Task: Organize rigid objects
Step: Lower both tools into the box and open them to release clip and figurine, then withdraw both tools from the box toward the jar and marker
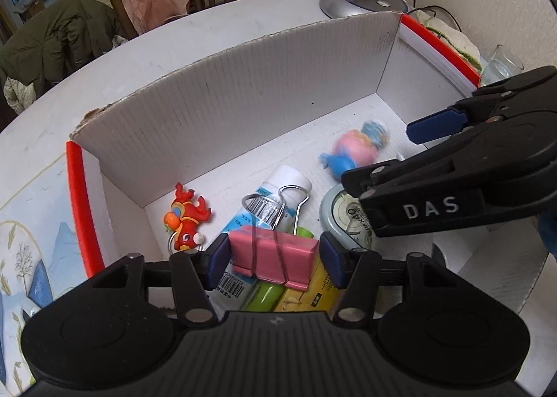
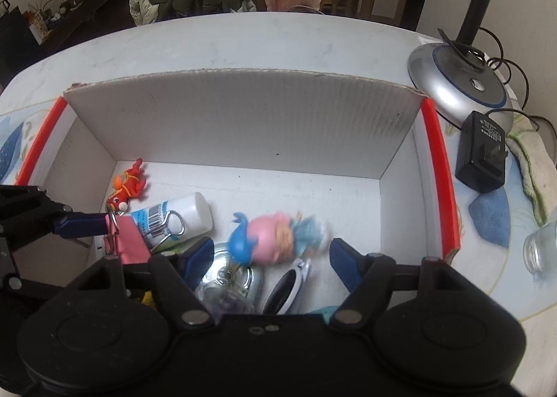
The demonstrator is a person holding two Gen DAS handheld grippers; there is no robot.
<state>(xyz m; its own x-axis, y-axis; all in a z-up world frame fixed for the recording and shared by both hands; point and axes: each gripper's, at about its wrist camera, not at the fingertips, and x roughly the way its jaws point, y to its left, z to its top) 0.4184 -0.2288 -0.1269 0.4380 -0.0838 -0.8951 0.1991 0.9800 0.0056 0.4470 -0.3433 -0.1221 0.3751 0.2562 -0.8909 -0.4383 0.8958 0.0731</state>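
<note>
My left gripper (image 1: 274, 259) is shut on a pink binder clip (image 1: 275, 254) and holds it over the white cardboard box (image 1: 243, 83). The clip also shows in the right wrist view (image 2: 130, 240). My right gripper (image 2: 271, 257) is open over the box, its fingers apart from a blurred pink and blue toy figure (image 2: 278, 238) between and below them. That figure shows in the left wrist view (image 1: 358, 149) too. A red dragon toy (image 1: 186, 219), a white tube (image 1: 264, 202), a round tape measure (image 1: 343, 212) and yellow-green packets (image 1: 303, 296) lie in the box.
The box has red rim edges (image 2: 437, 170) and sits on a white round table (image 2: 243, 38). A lamp base (image 2: 456, 83), black power adapter (image 2: 482, 153), cloth and glass jar (image 2: 541, 250) stand to the right. Chairs with a coat and a pink cloth stand behind.
</note>
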